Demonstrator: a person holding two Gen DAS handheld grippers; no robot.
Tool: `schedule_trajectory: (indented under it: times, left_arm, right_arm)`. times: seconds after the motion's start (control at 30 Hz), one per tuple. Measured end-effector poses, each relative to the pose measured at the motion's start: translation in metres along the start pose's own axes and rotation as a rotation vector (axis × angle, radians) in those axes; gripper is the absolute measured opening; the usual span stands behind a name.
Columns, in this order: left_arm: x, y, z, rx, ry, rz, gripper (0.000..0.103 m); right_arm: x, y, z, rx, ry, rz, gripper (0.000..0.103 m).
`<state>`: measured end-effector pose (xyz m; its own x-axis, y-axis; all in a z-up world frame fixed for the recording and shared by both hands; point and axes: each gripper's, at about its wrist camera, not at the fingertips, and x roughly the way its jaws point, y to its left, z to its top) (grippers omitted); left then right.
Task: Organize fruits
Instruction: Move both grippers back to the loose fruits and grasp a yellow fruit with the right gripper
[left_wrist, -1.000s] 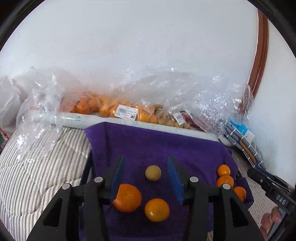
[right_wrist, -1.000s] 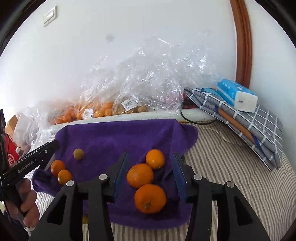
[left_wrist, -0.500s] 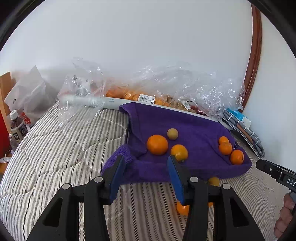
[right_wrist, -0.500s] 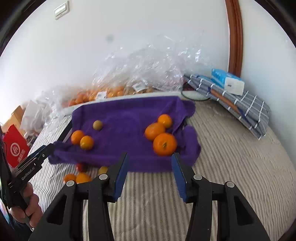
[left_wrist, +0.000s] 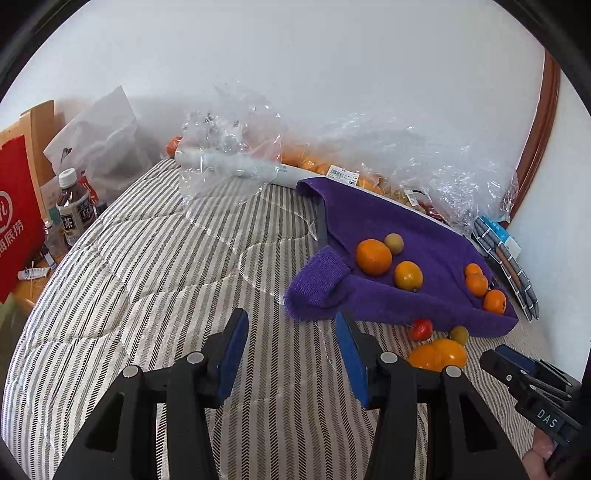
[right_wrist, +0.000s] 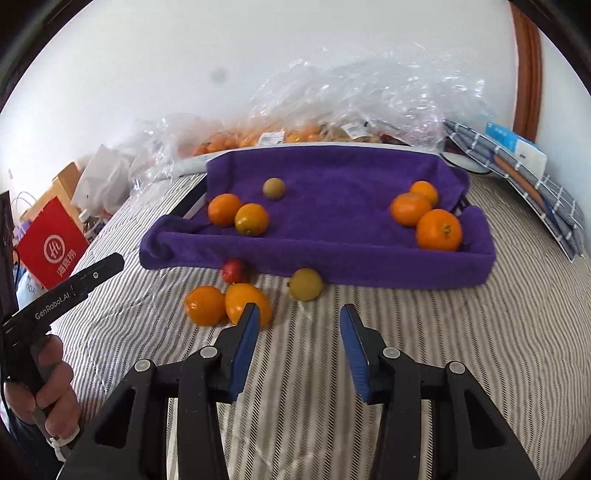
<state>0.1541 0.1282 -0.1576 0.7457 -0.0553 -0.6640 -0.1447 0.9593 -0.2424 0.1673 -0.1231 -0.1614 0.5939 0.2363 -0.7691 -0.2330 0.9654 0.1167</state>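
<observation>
Your left gripper (left_wrist: 291, 354) and right gripper (right_wrist: 299, 350) both hang spread, holding nothing. Mid-frame, the purple towel-lined tray (right_wrist: 332, 258) holds three oranges (right_wrist: 439, 229) at right, two oranges (right_wrist: 224, 209) plus a greenish fruit (right_wrist: 273, 188) at left. Four loose fruits (right_wrist: 205, 305) lie just below it.

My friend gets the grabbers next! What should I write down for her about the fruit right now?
Left gripper open, empty, over the striped bed.
Right gripper open, empty, facing the loose fruit.
On the purple towel: three oranges on the right; two oranges and a small greenish fruit on the left.
Left to do: on the bed in front lie two oranges, a red fruit and a yellow-green fruit.
</observation>
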Motion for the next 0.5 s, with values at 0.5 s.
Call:
schedule_trajectory:
  times: [0.5]
  left_arm:
    - [0.008, -0.008, -0.001, 0.031, 0.036, -0.004, 0.047]
  right_arm:
    - [0.054, -0.006, 0.021, 0.039, 0.052, -0.007, 0.027]
